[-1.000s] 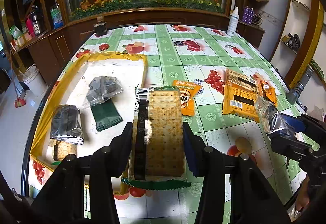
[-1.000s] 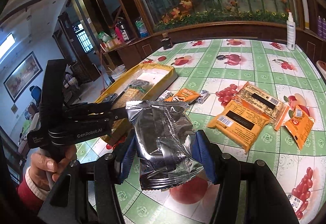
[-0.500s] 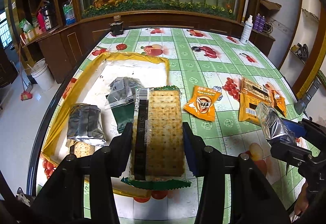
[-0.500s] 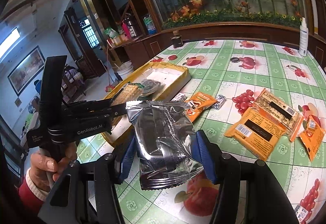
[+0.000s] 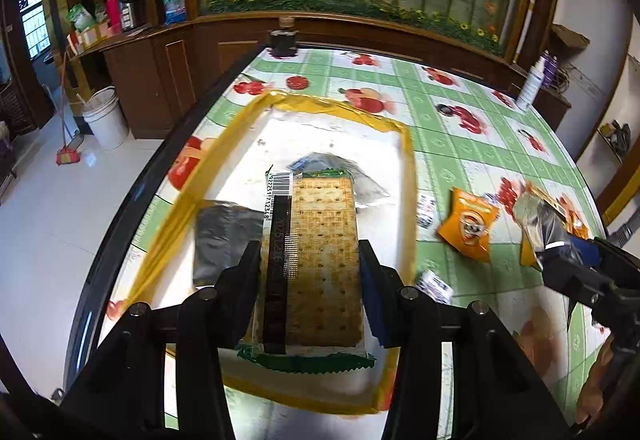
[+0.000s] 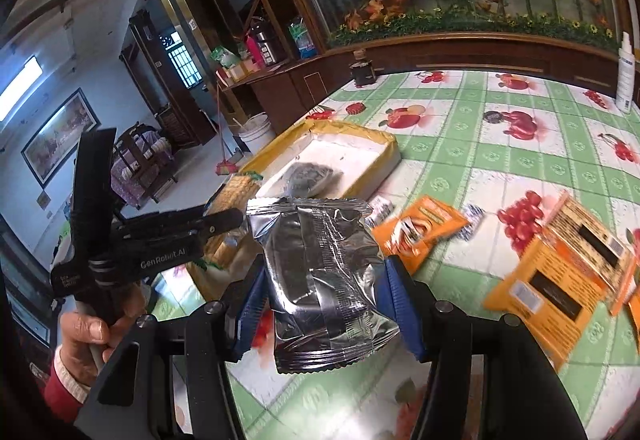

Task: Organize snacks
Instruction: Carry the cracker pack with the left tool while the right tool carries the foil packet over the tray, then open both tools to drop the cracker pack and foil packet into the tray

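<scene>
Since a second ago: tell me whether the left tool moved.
Yes. The left tool, shut on the cracker pack, shifted leftward over the yellow tray.

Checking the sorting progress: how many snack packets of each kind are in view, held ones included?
Cracker pack: 1, in the left gripper.
Silver foil packets: 3, one in the right gripper, two in the yellow tray.
Orange packets: 3 clear on the tablecloth; the frame edge may hide more.
Small wrapped sweets: 2, on the tablecloth.
Total: 9 clearly seen.

Two packets (image 5: 224,236) are lying in the tray (image 5: 408,176); loose snack packs (image 5: 468,226) are lying on the table (image 5: 460,144) to its right.
</scene>
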Available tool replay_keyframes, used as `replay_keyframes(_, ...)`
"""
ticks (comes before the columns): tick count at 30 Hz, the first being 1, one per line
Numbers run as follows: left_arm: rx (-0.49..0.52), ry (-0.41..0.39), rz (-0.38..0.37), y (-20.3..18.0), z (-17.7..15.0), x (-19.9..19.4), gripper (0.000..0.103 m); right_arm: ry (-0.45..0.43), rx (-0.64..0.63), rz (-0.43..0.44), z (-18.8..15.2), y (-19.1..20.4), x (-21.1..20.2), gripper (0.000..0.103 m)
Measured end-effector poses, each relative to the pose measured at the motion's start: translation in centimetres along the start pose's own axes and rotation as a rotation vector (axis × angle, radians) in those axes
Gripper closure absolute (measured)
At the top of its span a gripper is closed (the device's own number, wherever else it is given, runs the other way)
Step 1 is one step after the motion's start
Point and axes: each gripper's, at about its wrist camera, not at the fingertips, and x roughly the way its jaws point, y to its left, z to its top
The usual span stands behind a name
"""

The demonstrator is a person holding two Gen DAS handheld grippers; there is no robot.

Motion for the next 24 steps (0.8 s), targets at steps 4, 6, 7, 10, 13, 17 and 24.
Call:
replay_keyframes(4, -0.025, -0.006, 0.012, 1.5, 1.8, 0.9, 0.058, -0.007, 0.0, -0.001, 2.7, 0.6, 2.6, 0.045)
replay_keyframes(6, -0.028, -0.002, 0.007, 1.7, 2.8, 1.7, 0.058, -0.003, 0.021, 0.011, 4.2, 0.7, 4.5, 0.045)
replay_keyframes(7, -0.027, 0.001, 0.007, 1.7, 3.5, 2.3, 0.058, -0.001, 0.029, 0.008, 5.0, 0.6, 5.5, 0.045)
replay_keyframes(10, -0.029, 0.018, 0.011, 1.9, 5.1, 4.1, 0.058, 0.012, 0.044, 0.004, 6.9, 0.6, 8.5, 0.045)
replay_keyframes(13, -0.045, 0.055, 0.029, 2.5, 6.2, 6.7, 0.058, 0.035, 0.06, -0.021, 8.5, 0.3, 11.6, 0.045)
replay_keyframes(17, -0.085, 0.102, 0.038, 3.4, 6.7, 9.4, 0.058, 0.074, 0.074, -0.055, 9.4, -0.4, 15.4, 0.044)
replay_keyframes(24, -0.091, 0.14, 0.05, 3.2, 7.5, 10.5, 0.058, 0.092, 0.039, -0.108, 10.0, -0.8, 18.2, 0.045)
